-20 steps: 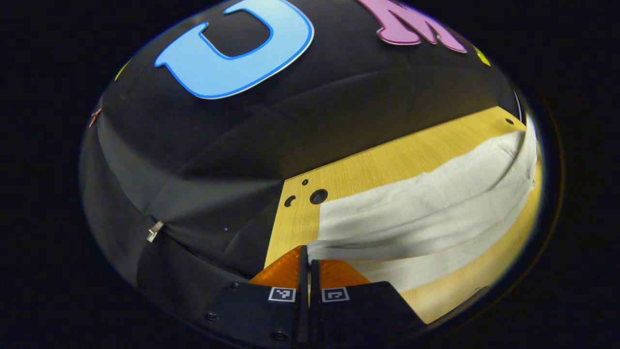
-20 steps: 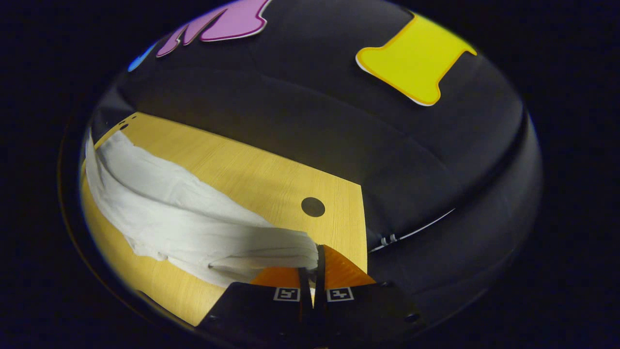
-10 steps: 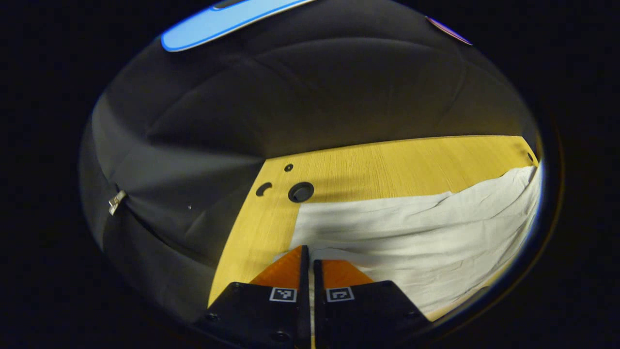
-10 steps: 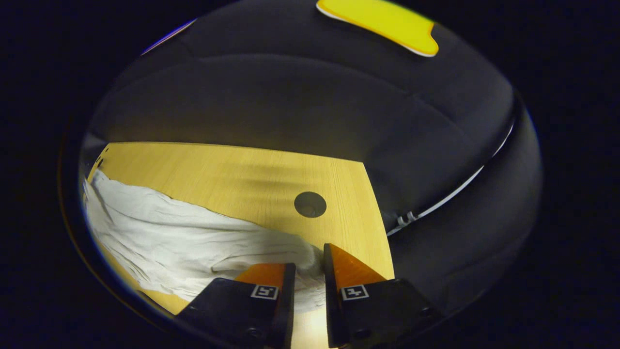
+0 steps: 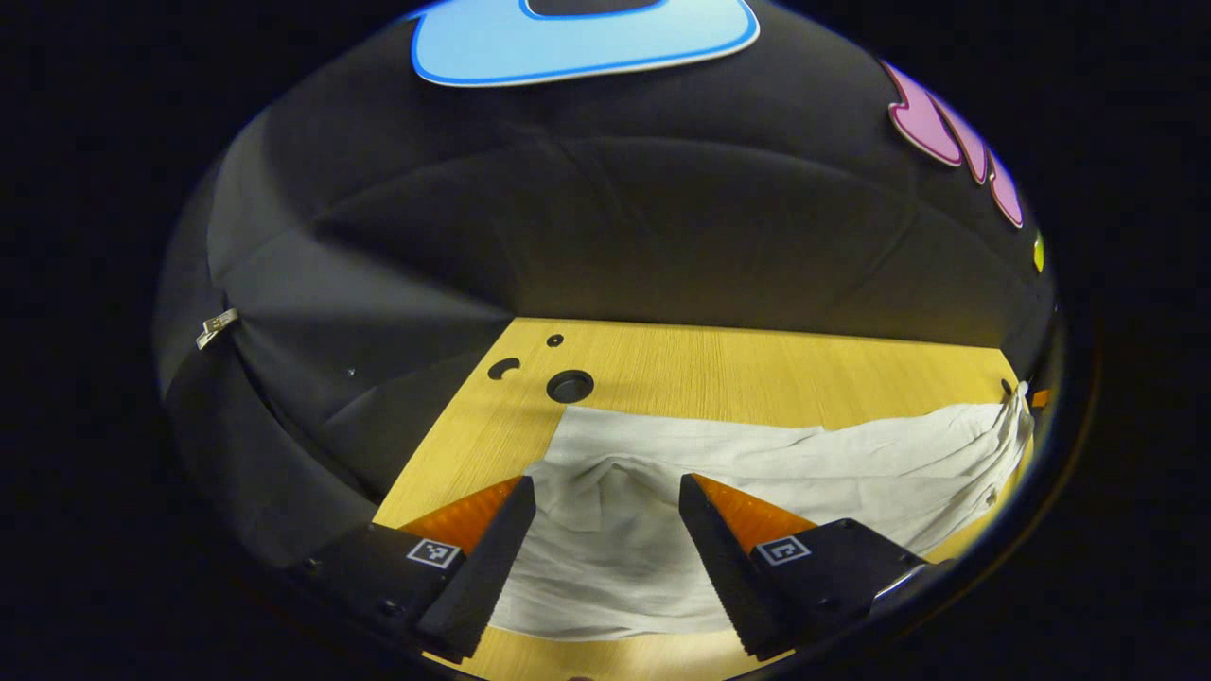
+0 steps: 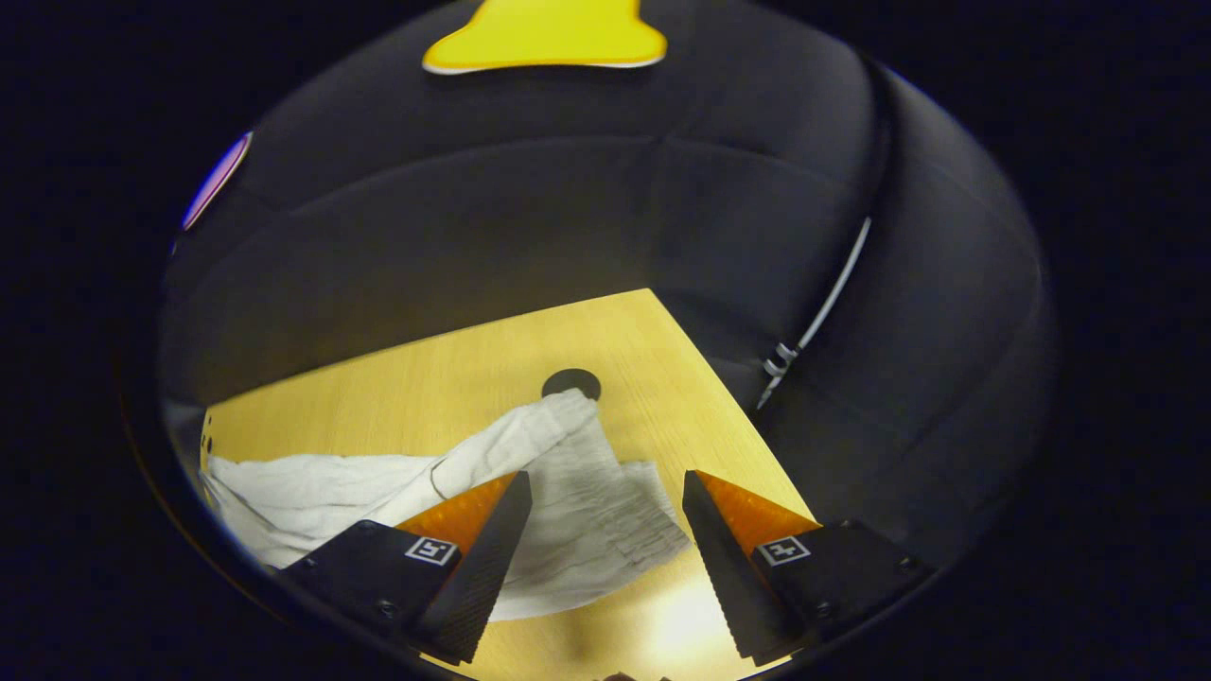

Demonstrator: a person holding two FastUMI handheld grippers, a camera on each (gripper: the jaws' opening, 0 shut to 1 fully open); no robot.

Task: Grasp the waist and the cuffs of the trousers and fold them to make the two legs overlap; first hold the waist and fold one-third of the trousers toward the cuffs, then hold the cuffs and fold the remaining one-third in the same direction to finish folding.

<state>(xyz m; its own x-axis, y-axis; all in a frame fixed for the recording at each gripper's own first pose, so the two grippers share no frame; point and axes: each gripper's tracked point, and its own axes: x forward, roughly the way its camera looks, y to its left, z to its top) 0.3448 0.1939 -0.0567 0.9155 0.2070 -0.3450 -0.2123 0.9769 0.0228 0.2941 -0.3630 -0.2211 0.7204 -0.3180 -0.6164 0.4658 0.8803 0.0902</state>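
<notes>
No readable text, label, brand or number.

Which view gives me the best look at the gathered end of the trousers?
The right gripper view: the trousers end there between the open right gripper, with a gathered, ribbed band lying flat on the table. The left gripper view shows the plainer end of the trousers under the open left gripper.

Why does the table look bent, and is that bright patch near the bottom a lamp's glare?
Left gripper view: the fisheye lens bows the table edge and stretches the trousers toward the rim; the lighting is even. Right gripper view: a pale glare patch sits on the table between the open right gripper fingers; the booth wall stays dim.
</notes>
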